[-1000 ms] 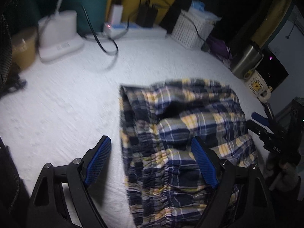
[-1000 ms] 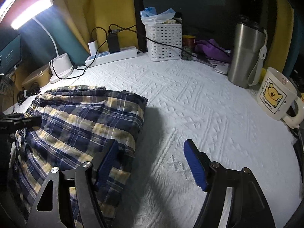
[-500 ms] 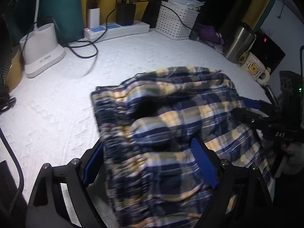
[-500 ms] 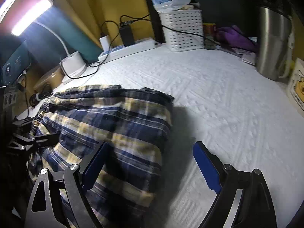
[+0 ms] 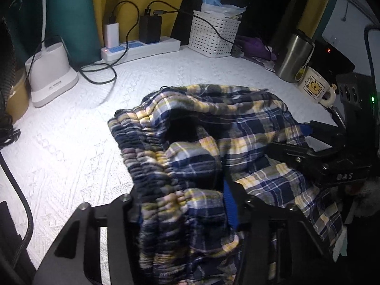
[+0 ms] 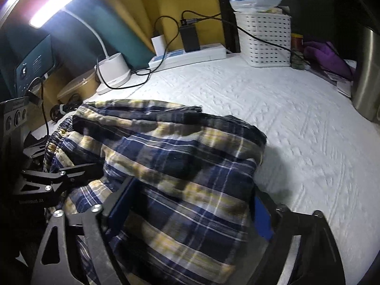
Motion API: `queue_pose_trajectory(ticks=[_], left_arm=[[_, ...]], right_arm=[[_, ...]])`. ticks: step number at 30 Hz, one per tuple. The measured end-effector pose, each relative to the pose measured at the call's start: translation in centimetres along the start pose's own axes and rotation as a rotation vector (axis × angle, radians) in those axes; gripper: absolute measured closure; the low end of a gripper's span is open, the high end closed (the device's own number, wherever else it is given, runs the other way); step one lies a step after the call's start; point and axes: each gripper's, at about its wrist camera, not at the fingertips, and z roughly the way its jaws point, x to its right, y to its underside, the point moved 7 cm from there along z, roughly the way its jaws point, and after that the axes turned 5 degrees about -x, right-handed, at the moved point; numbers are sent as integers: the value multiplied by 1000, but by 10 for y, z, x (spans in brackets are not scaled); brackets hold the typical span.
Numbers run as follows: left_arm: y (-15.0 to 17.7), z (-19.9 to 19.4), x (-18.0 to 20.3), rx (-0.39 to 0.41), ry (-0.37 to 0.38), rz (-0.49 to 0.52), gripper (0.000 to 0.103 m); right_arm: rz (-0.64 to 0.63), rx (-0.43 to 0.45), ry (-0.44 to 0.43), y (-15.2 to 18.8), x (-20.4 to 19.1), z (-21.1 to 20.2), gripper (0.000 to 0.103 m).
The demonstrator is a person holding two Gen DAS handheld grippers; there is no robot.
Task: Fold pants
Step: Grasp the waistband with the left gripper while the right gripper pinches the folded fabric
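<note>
Here, a pair of navy, yellow and white plaid pants (image 5: pixel 239 128) lies bunched on a white textured tabletop (image 5: pixel 71 147), filling the center and lower half of both wrist views. At the bottom of the left wrist frame, the left tool (image 5: pixel 182 204) is closing around the gathered elastic waistband (image 5: pixel 152 166), its blue-padded fingers (image 5: pixel 230 204) set against the fabric on either side. In the right wrist frame, the right tool (image 6: pixel 190 204) straddles a thick fold of the same cloth at lower center; its jaws are closing too, the blue pads (image 6: pixel 262 216) at the fabric's edges, though whether they press on it cannot be told.

Along the upper part of the frames stand a white desk lamp base (image 5: pixel 51 76) at left, a white power strip (image 5: pixel 142 47) with two chargers plugged in, and a white perforated basket (image 5: pixel 215 35). A steel tumbler (image 5: pixel 292 57) and a cream mug (image 5: pixel 313 86) with a yellow bear print sit at upper right of the left wrist frame. The lit lamp head (image 6: pixel 57 2) glows at upper left of the right wrist frame.
</note>
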Motion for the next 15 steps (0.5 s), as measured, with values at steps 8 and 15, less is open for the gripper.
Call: queue_pose_trajectory(ticks=[8, 15], left_arm=[[-3, -19, 11, 50, 0, 26, 68], [-6, -45, 24, 119, 12, 56, 68]], right_arm=[[-29, 35, 30, 2, -10, -10, 67], [-47, 139, 45, -2, -24, -44, 76]])
